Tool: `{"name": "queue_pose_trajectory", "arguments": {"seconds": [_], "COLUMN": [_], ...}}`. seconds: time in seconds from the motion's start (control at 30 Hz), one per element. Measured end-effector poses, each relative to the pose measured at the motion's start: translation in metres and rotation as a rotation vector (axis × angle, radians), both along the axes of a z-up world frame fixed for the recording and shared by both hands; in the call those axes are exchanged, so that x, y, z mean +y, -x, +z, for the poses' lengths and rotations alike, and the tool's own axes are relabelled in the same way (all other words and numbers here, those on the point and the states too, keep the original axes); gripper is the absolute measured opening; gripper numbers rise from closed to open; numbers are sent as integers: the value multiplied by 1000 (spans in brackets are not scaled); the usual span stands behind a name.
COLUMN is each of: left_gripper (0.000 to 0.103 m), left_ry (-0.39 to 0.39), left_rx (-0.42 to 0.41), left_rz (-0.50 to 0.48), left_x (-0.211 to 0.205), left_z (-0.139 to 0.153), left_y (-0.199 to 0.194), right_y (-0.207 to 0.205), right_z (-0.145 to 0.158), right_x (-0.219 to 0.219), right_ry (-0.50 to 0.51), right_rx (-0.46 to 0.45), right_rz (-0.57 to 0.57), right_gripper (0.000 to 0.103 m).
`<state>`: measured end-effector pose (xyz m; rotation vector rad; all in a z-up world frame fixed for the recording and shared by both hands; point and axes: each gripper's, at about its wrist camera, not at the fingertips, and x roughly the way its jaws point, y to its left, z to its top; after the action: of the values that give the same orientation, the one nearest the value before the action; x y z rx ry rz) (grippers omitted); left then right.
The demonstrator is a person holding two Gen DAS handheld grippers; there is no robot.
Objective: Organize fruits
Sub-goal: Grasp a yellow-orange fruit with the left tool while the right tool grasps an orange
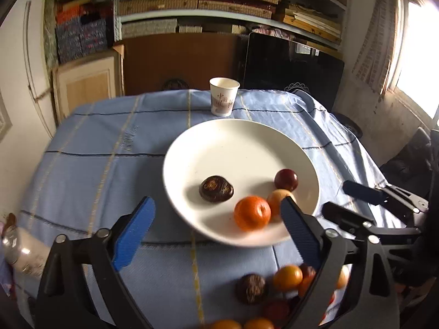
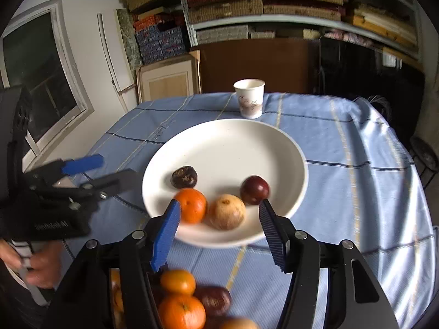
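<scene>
Both tools spread, empty: left tool (image 1: 216,219), right tool (image 2: 219,211). On plate (image 2: 219,142): orange (image 2: 191,204) at 7 o'clock.

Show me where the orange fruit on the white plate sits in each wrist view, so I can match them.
Left wrist view: the orange fruit lies at the plate's near rim, lower right of centre.
Right wrist view: the orange fruit lies at the plate's near-left rim, just left of centre.
Shared landmark: the paper cup behind the plate.
</scene>
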<state>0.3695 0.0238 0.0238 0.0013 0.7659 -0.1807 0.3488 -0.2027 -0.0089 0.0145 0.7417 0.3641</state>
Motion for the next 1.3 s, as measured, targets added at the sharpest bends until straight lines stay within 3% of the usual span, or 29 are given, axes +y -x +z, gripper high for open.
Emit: {"name": "queue_pose_trajectory", "arguments": {"seconds": [0.13,0.3,0.53,0.9,1.1,1.3], "left_gripper": [96,96,96,96,96,96], "left_ry": [-13,38,76,106,119,109], "left_rx": [3,57,70,85,97,103], "left_rz": [49,103,114,155,176,177], "left_x": [12,34,47,61,66,64], "left_z": [-11,-41,-55,-56,-59,-61], "left_y": [35,70,97,100,99,98], "right_y": [28,51,67,72,74,73], "right_z": [-9,-32,-43,-59,-64,-65], "right_x": [-22,-41,-23,5,11,9], "right_ry": [-33,-88,-164,-88,-49,-44], "right_rx": [-10,24,54,67,68,68], "right_rz": [-12,3,107,161,164,158], "right_gripper": [61,61,61,61,47,45]}}
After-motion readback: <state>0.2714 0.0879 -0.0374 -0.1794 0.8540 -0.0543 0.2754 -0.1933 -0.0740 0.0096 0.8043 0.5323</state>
